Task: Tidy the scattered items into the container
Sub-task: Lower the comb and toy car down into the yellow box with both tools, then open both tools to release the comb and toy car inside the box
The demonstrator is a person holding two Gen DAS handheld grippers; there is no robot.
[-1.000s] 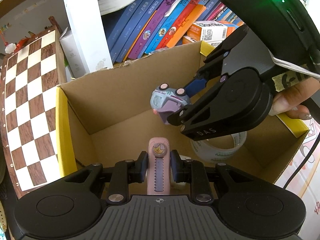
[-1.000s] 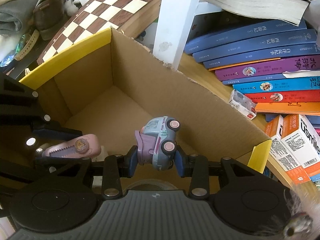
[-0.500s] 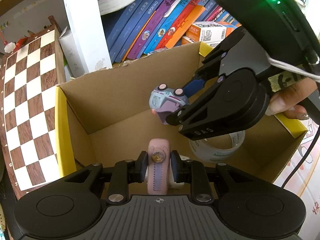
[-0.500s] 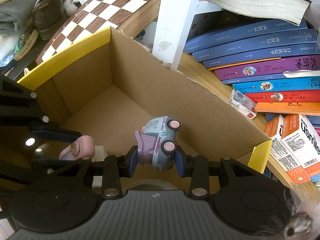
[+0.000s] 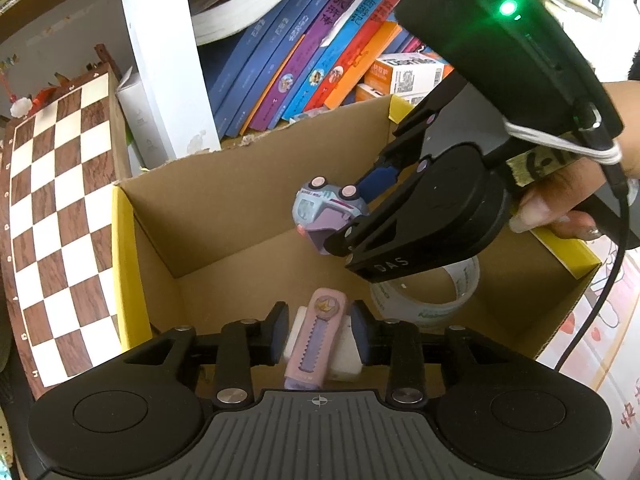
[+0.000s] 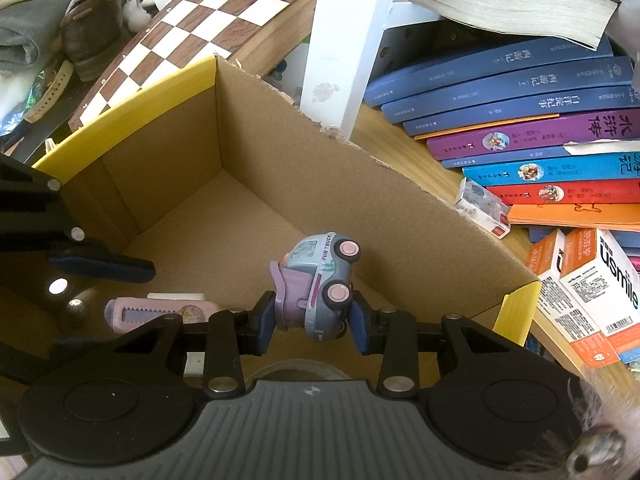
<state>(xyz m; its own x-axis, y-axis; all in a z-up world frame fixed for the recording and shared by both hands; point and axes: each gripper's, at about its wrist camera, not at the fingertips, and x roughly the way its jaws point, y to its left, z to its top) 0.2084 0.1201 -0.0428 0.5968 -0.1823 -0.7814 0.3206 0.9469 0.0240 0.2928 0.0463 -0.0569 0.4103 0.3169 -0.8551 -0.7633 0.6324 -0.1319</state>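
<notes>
An open cardboard box [image 5: 224,200] with yellow flaps is the container; it also shows in the right wrist view [image 6: 280,184]. My left gripper [image 5: 319,332] is open above a pink utility knife [image 5: 320,336] that lies on a white eraser [image 5: 344,354] on the box floor. The knife also shows in the right wrist view [image 6: 160,312]. My right gripper [image 6: 313,322] is shut on a small blue-and-purple toy truck [image 6: 318,280] and holds it above the box interior. The truck also shows in the left wrist view [image 5: 326,210]. A roll of clear tape [image 5: 430,292] lies inside the box.
A chessboard [image 5: 52,208] leans at the left of the box. A white shelf post [image 5: 164,52] and rows of books [image 5: 304,68] stand behind it. Small cartons [image 6: 588,284] lie on the wooden desk right of the box.
My left gripper has opened and let go of the pink knife, which now lies on the eraser in the box. My right gripper still holds the truck, almost unmoved.
</notes>
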